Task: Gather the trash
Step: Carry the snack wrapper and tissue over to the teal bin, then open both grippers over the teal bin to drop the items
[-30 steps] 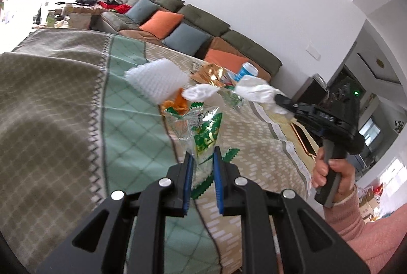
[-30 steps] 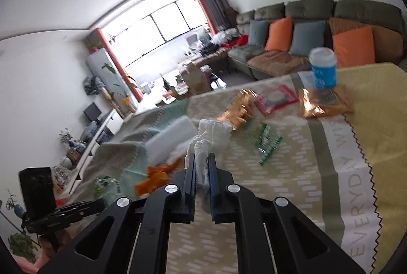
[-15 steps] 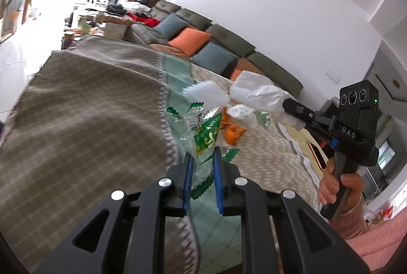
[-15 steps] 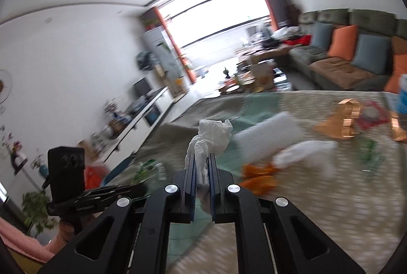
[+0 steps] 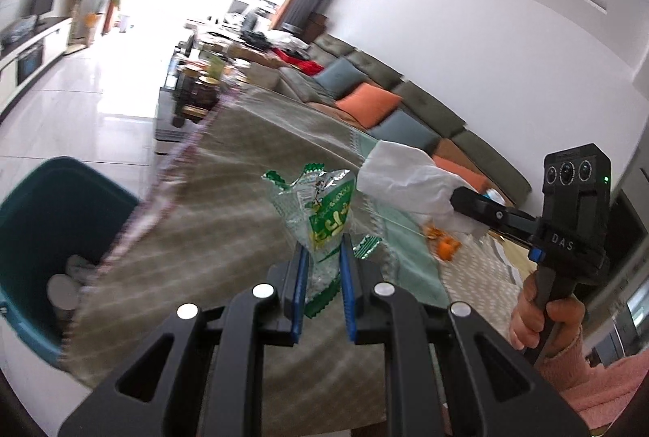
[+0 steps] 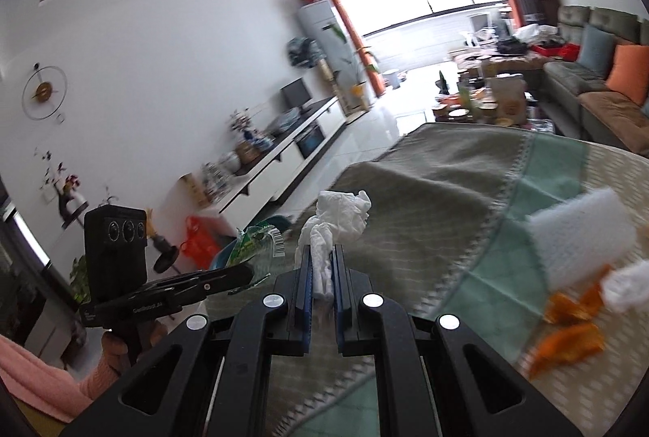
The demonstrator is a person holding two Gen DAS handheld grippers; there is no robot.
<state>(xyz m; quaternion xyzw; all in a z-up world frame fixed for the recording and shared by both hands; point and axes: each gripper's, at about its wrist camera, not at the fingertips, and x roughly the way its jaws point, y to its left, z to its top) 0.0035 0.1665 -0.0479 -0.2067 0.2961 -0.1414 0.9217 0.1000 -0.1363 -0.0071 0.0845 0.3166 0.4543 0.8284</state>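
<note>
Left wrist view: the left gripper (image 5: pixel 321 266) is clamped on a crinkly green-and-clear wrapper (image 5: pixel 324 209), held above the table edge, with the teal bin (image 5: pixel 52 209) waiting at nine o'clock, some trash already inside. Right wrist view: the right gripper (image 6: pixel 322 268) pinches a crumpled white tissue (image 6: pixel 340 214), while orange peel (image 6: pixel 568 331) and white foam (image 6: pixel 580 234) at three o'clock remain uncollected on the tablecloth (image 6: pixel 426 193).

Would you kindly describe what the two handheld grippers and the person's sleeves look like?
Both the left gripper and right gripper are black, with blue pads and silver bolts. Each carries a boxy three-lens camera on a black pistol handle; one reads "DAS". The sleeves are fuzzy pink.
</note>
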